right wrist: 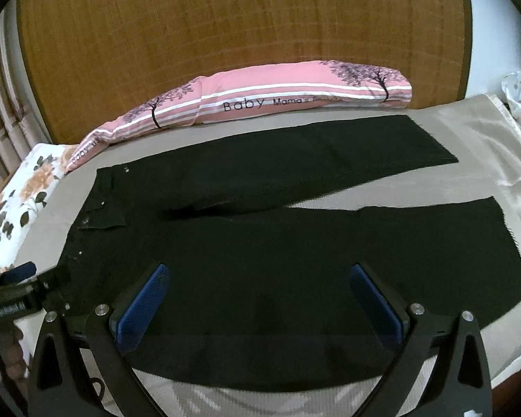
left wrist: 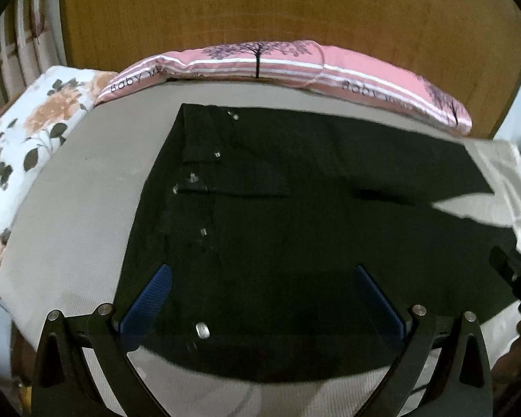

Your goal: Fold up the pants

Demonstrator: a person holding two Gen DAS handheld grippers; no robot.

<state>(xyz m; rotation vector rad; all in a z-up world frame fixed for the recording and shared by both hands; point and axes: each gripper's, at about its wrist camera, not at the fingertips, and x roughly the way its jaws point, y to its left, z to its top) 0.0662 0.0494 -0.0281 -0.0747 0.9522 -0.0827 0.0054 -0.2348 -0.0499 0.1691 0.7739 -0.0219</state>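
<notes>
Black pants lie flat on the beige bed sheet, waistband with metal studs to the left, two legs running right. The right wrist view shows both legs spread in a narrow V, hems at the right. My left gripper hovers open over the waist end near the front edge, blue pads wide apart with nothing between them. Over the near leg's front edge my right gripper is open too, empty. The left gripper shows at the left edge of the right wrist view, the right gripper's body at the right edge of the left wrist view.
A long pink pillow printed with trees lies along the wooden headboard behind the pants. A floral pillow sits at the back left. Curtains hang at the far left. Bare sheet extends right of the hems.
</notes>
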